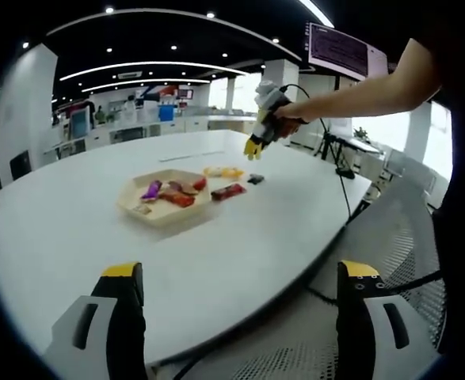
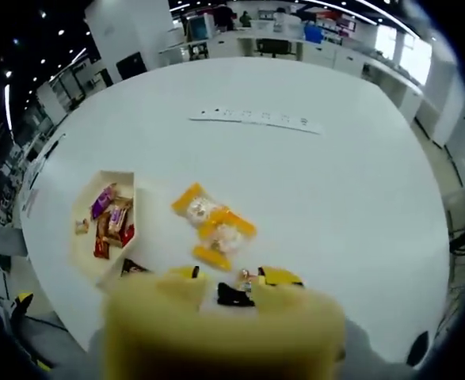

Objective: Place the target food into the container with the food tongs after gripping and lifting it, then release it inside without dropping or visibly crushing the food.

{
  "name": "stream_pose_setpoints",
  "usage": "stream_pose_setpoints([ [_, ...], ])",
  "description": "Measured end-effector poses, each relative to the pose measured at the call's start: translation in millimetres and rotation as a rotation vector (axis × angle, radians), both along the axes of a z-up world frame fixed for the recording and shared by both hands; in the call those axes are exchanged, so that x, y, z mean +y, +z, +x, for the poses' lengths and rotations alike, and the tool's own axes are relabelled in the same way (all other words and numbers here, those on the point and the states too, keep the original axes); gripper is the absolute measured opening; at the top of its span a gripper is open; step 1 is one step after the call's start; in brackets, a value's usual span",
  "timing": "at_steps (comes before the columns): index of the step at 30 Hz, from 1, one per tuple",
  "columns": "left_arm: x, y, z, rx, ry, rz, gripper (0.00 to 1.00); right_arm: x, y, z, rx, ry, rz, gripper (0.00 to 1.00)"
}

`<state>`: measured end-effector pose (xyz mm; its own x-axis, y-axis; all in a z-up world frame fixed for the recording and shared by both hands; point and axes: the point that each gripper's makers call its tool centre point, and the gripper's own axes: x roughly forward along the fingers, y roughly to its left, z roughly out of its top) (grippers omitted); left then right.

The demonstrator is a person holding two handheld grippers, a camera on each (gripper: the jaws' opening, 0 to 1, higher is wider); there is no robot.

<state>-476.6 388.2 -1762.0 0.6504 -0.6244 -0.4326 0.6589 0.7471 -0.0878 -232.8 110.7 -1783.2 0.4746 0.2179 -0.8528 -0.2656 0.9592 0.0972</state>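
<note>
The yellow snack packets (image 2: pixel 215 224) are lying on the desk (image 2: pixel 311 182) beside the tray (image 2: pixel 84 245); light, crinkly, probably crushable, so gripping a sealed end seems best; left tongs (image 1: pixel 240 317) are gaping, right tongs (image 2: pixel 226 294) are hovering, state unclear.

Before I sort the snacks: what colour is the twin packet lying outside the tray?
Yellow-orange packet, clearest in the right gripper view.

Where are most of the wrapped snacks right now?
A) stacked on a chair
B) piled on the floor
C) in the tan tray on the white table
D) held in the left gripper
C: several wrapped snacks lie inside the tan tray on the white table, with a few more beside it.
</note>
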Motion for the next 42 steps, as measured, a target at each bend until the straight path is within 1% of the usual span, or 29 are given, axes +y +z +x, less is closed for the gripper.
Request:
stream_pose_setpoints([
  [9, 1.0, -1.4, 0.4, -0.001, 0.005, 0.012, 0.98, -11.6, -16.6, 4.2, 0.017, -0.018, 0.004, 0.29],
  [15, 1.8, -2.3, 0.9, -0.003, 0.011, 0.019, 0.98, -10.8, -28.7, 4.8, 0.029, -0.023, 0.011, 0.29],
  [20, 1.8, -3.8, 0.3, 0.002, 0.007, 0.025, 0.98, -11.8, -37.8, 1.5, 0.038, -0.019, -0.003, 0.29],
  [25, 1.6, -4.4, 0.2, 0.005, 0.005, 0.027, 0.98, -12.1, -42.0, 1.0, 0.046, -0.02, -0.006, 0.29],
  [27, 1.5, -4.8, 0.2, 0.007, 0.004, 0.027, 0.98, -13.1, -43.7, 3.0, 0.041, -0.016, -0.015, 0.29],
  [32, 1.5, -5.2, 0.6, 0.01, 0.004, 0.028, 0.98, -11.3, -46.7, 7.5, 0.045, -0.019, -0.011, 0.29],
  [36, 1.6, -6.0, 0.9, 0.016, 0.006, 0.03, 0.98, -10.5, -52.0, 7.6, 0.054, -0.014, -0.025, 0.28],
  [42, 1.7, -6.0, 1.7, 0.017, 0.01, 0.029, 0.98, -13.0, -52.4, 11.2, 0.051, -0.015, -0.036, 0.26],
])
